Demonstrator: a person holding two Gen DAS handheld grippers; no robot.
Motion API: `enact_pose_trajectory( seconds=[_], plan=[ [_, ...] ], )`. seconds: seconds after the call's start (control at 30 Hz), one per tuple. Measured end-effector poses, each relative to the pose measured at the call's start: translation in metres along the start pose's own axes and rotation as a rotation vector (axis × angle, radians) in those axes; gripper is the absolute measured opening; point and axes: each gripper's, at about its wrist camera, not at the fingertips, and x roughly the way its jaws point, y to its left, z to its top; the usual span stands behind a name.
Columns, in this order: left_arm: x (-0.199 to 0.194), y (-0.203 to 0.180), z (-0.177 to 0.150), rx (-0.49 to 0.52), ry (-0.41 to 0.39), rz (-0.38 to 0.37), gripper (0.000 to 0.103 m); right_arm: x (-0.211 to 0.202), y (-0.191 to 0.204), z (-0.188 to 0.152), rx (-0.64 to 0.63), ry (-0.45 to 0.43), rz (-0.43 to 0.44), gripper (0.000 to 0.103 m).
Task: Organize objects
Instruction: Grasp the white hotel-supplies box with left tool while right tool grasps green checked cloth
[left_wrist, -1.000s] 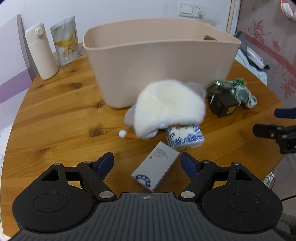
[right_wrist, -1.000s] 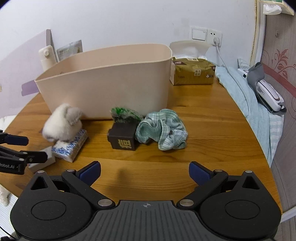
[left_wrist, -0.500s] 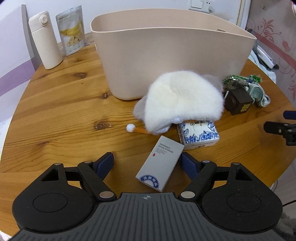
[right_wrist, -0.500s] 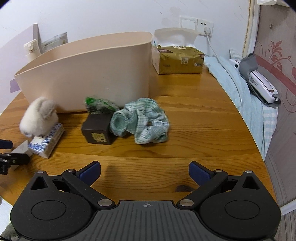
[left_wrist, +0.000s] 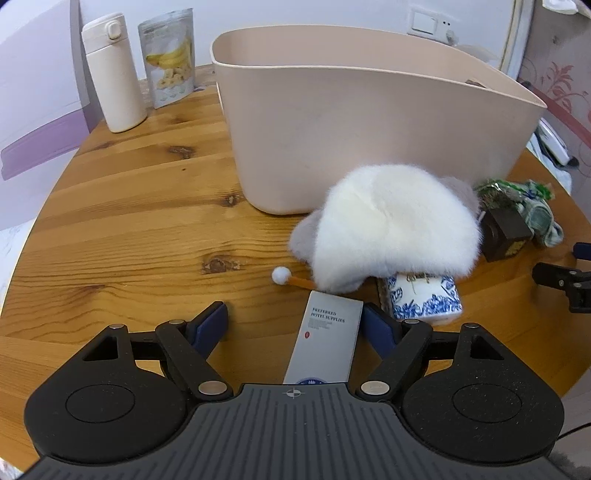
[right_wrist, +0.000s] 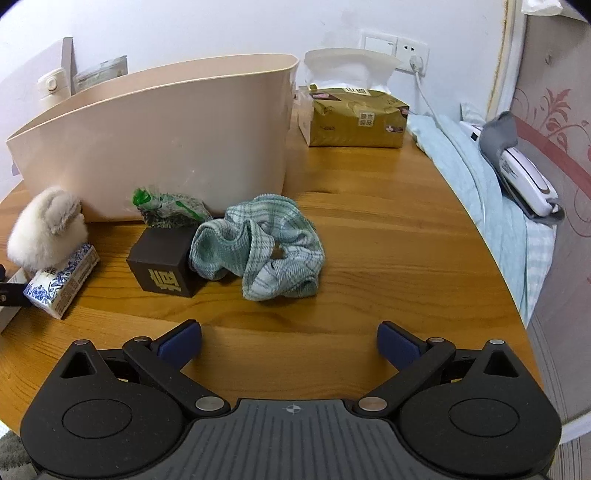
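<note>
1. Left wrist view is filled mostly by the round wooden table (left_wrist: 122, 229), and on it the beige plastic tub (left_wrist: 369, 122), open-topped; judged the destination for the loose things lined up along its near wall.
2. White fluffy hat (left_wrist: 395, 229): leans against the tub and lies over the blue-and-white patterned box (left_wrist: 424, 299). Soft and light, it will squash under the pads; a pinch into the bulk of the fur should do.
3. Green plaid cloth (right_wrist: 262, 247): crumpled beside the dark cube box (right_wrist: 166, 266), limp, best taken at a raised fold. The cube carries a gold character I cannot read.
4. Grey carton (left_wrist: 325, 339): flat on the table, lying between the left gripper (left_wrist: 295, 325) pads, close to the right-hand one. It reads "PREFERRED HOTEL SUPPLIES", with a round blue emblem at its near end. Likely stiff, light card; grip across the long sides, gently, since it may dent.
5. Left gripper jaws stand apart, not pressing the carton. Right gripper (right_wrist: 290, 338) is spread wide over bare wood, holding nothing.
6. Behind: a white flask (left_wrist: 110, 74), a banana-chip pouch (left_wrist: 170, 59), and a gold tissue pack (right_wrist: 354, 114) whose print is too small to read.
</note>
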Motion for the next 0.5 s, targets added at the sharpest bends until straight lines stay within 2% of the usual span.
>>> enact_pose_trajectory(
  seconds=[0.2,0.33,0.5],
  plan=[
    [0.003,0.002,0.005,0.0,-0.003,-0.001,0.079,0.008,-0.002,0.008,0.003,-0.015,-0.003,0.103],
    [0.006,0.005,0.009,0.004,-0.006,-0.002,0.071,0.013,-0.001,0.012,-0.003,-0.024,0.003,0.103],
    [0.006,0.007,0.009,0.006,-0.008,-0.003,0.067,0.018,-0.001,0.018,0.001,-0.047,0.006,0.094]
  ],
)
